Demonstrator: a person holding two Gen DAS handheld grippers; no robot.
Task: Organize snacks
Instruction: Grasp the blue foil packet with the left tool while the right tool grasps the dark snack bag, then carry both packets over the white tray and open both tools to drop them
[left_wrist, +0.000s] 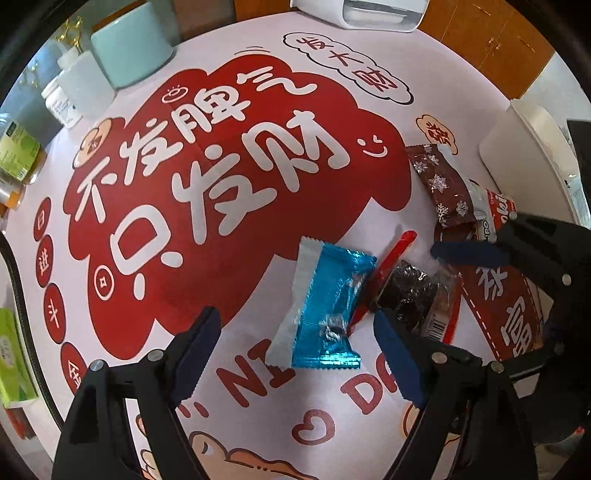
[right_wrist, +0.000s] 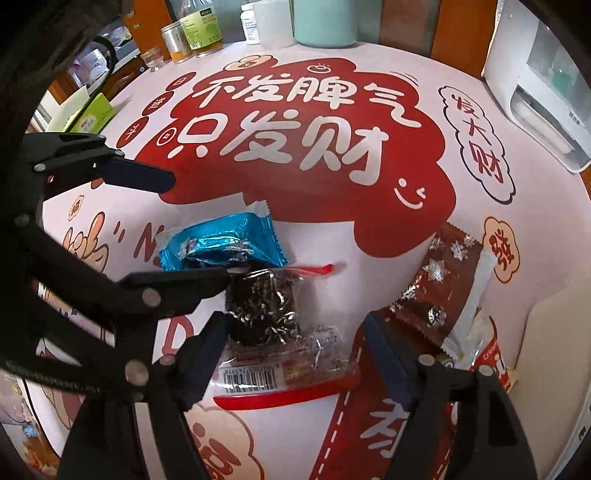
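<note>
Both claws hung over the round table's white cloth with its big red printed cloud (left_wrist: 236, 177), and that red cloud serves here as the landmark. Just off its lower edge lay the shiny blue foil snack packet with white crimped ends (left_wrist: 325, 302), flat on the cloth. Touching it, on the side away from the cloud's centre, sat the clear red-trimmed packet holding a dark chocolate-coloured cake (right_wrist: 266, 317), barcode end towards the right wrist camera. Further round the cloud's edge, near the small smiley, the brown snowflake-printed wrapper (right_wrist: 439, 291) lay partly over a red-and-white packet whose print was too cut off to read.

The left gripper (left_wrist: 295, 354) stood released – its jaws wide apart, straddling the blue packet without pressing it. The right gripper (right_wrist: 295, 354) was likewise released, its blue-padded fingers either side of the barcode end of the cake packet, with daylight between pads and wrapper.

As a judgement, the step in hand was picking – each claw lined up on its own snack, nothing yet lifted. Where the snacks were meant to go could not be told; a pale tray-like edge (right_wrist: 546, 332) showed beyond the snowflake wrapper and may be the spot. The next move would call for lowering until the pads flank the packet's body, then clenching gently, since thin foil slides and the two packets touch.
</note>
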